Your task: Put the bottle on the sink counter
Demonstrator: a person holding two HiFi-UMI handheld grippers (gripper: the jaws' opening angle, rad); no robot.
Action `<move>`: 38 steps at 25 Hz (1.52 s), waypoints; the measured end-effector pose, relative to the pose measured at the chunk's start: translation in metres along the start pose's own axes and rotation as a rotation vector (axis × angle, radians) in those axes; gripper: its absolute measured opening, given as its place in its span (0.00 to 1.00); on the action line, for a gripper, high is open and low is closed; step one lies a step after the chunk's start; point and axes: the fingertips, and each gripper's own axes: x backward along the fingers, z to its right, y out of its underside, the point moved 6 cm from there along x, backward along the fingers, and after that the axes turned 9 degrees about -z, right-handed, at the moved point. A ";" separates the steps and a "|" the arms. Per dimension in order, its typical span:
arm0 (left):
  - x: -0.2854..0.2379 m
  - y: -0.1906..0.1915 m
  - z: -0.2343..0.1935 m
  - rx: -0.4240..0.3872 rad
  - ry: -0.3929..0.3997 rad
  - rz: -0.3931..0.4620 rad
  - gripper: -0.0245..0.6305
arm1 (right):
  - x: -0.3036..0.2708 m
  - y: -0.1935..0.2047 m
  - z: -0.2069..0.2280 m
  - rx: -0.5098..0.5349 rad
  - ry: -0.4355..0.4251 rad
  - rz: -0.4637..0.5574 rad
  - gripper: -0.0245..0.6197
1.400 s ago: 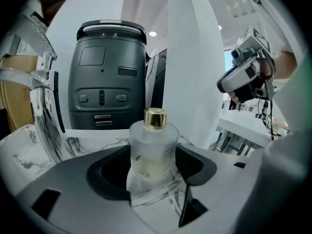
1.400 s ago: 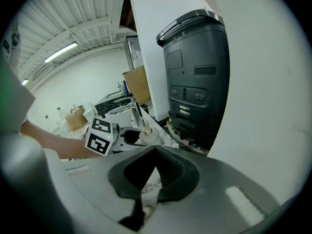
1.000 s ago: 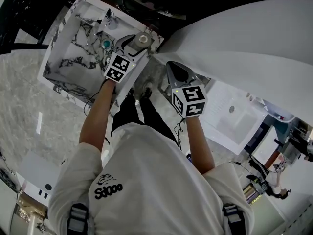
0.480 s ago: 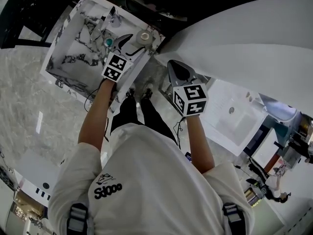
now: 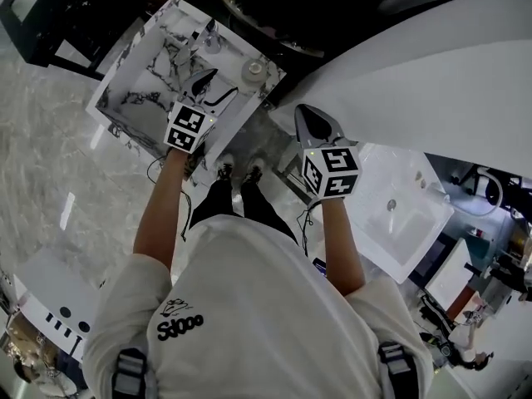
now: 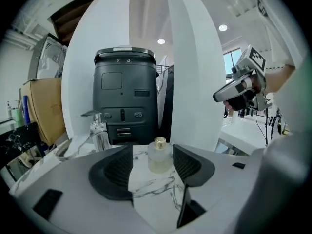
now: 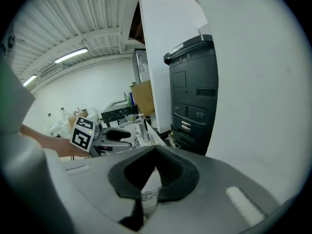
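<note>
- The bottle [image 6: 158, 155] stands upright on the sink counter [image 6: 151, 189], near its right corner. The faucet [image 6: 99, 133] is further left.
- L gripper [image 5: 212, 88]: jaws wide apart, neither pad touching anything. The bottle sits just beyond the tips, in line w/ the gap.
- R gripper [image 5: 307, 119]: jaws pressed together, nothing between them. It hangs over the floor right of the counter, well apart from the bottle.
- Progress: placing looks done, since the bottle rests on the marble by itself, free of both grippers.
- Left to do, prob.: only getting L gripper clear w/o knocking the bottle. No other step is evident.
</note>
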 end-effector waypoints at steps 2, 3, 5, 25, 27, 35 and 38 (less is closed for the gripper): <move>0.018 -0.010 -0.001 0.013 -0.011 0.028 0.39 | 0.007 -0.004 0.000 0.004 0.009 0.020 0.05; 0.026 -0.016 -0.002 0.020 -0.019 0.046 0.36 | 0.010 -0.006 0.001 0.005 0.014 0.029 0.05; 0.041 -0.028 -0.004 0.033 -0.043 0.073 0.28 | 0.015 -0.011 0.001 0.017 0.022 0.050 0.05; 0.147 -0.142 0.024 -0.133 -0.078 0.284 0.05 | 0.082 -0.100 -0.044 0.319 0.099 0.308 0.05; 0.157 -0.154 0.026 -0.152 -0.089 0.321 0.05 | 0.092 -0.112 -0.049 0.334 0.082 0.347 0.05; 0.180 -0.195 0.033 -0.194 -0.099 0.397 0.05 | 0.111 -0.141 -0.053 0.355 0.086 0.425 0.05; 0.182 -0.205 0.035 -0.216 -0.098 0.405 0.05 | 0.116 -0.147 -0.050 0.342 0.084 0.450 0.05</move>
